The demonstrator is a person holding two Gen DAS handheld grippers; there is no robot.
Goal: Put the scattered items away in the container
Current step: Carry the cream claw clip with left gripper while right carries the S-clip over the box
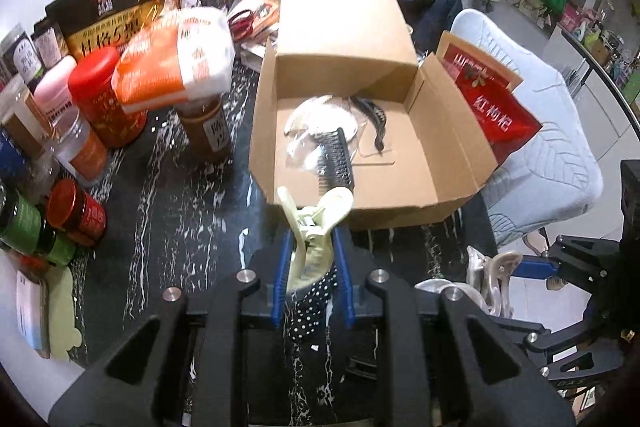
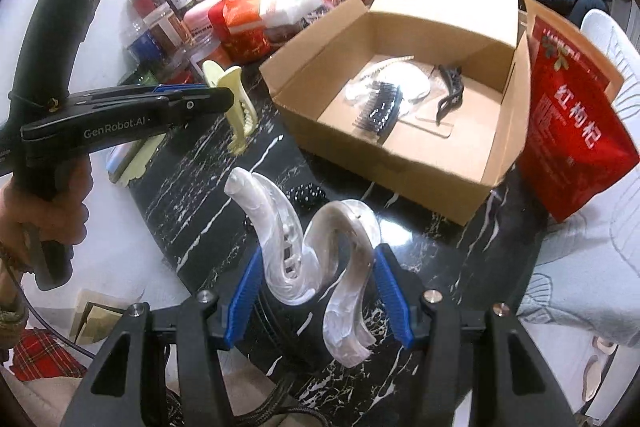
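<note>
Left wrist view shows your left gripper (image 1: 310, 267) pinching the pale yellow hair claw (image 1: 314, 227), long axis pointing ahead at the cardboard box (image 1: 360, 203) just beyond, nearer than your right gripper (image 2: 318, 279) clamping the pearly white claw (image 2: 320, 247).

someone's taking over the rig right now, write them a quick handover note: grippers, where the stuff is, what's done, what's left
Left gripper: shut on the pale yellow plastic claw clip, held just short of the box's near wall.
Right gripper: shut on the pearly white swirl claw clip, above the black marble table.
Open brown cardboard box: already holds a black comb, a black hair clip and a clear packet.
Done: those three are in.
Left: drop both held clips into the box, then likely the black polka-dot hair piece lying on the table in front of it.
</note>
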